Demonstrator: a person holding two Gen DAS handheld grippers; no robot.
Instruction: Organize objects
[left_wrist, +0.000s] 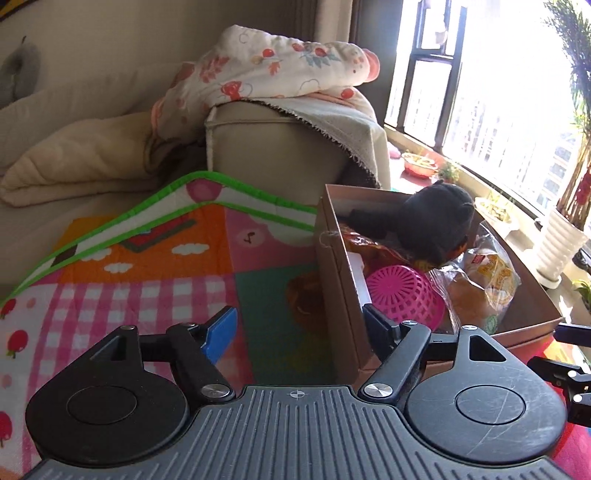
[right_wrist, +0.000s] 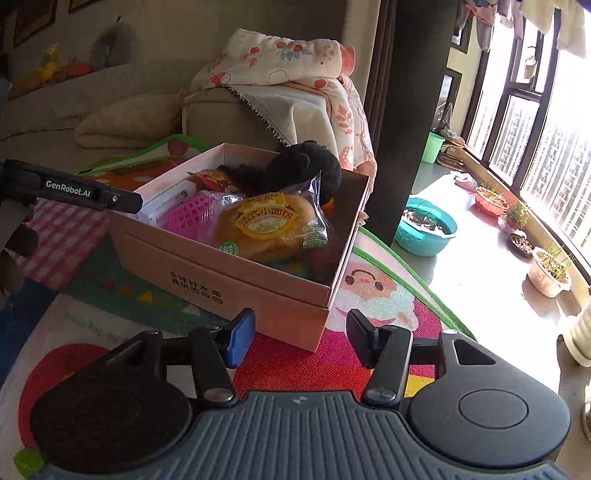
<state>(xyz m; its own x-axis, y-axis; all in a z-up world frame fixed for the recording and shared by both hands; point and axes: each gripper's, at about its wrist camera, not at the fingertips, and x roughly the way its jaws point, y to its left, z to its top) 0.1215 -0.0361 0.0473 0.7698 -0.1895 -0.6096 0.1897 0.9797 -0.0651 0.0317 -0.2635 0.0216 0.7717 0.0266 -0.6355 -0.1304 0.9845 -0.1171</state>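
An open pink-brown cardboard box (left_wrist: 334, 280) (right_wrist: 221, 280) stands on the colourful play mat (left_wrist: 147, 280). Inside lie a black plush toy (left_wrist: 432, 218) (right_wrist: 295, 166), a pink plastic basket (left_wrist: 402, 295) (right_wrist: 192, 218), a bagged bread roll (left_wrist: 484, 284) (right_wrist: 266, 225) and an orange snack packet (right_wrist: 210, 177). My left gripper (left_wrist: 299, 328) is open at the box's left wall; its dark finger (left_wrist: 376, 325) is at the rim and the blue finger (left_wrist: 221, 332) hangs over the mat. My right gripper (right_wrist: 301, 336) is open just short of the box's near corner, holding nothing.
Behind the box is a beige sofa (left_wrist: 277, 147) with a floral quilt (left_wrist: 266, 62) draped over its arm. To the right a dark pillar (right_wrist: 410, 110), a teal basin (right_wrist: 424, 229) and several plant pots (right_wrist: 546, 273) stand by the window. A white ribbed pot (left_wrist: 557, 243) stands beside the box.
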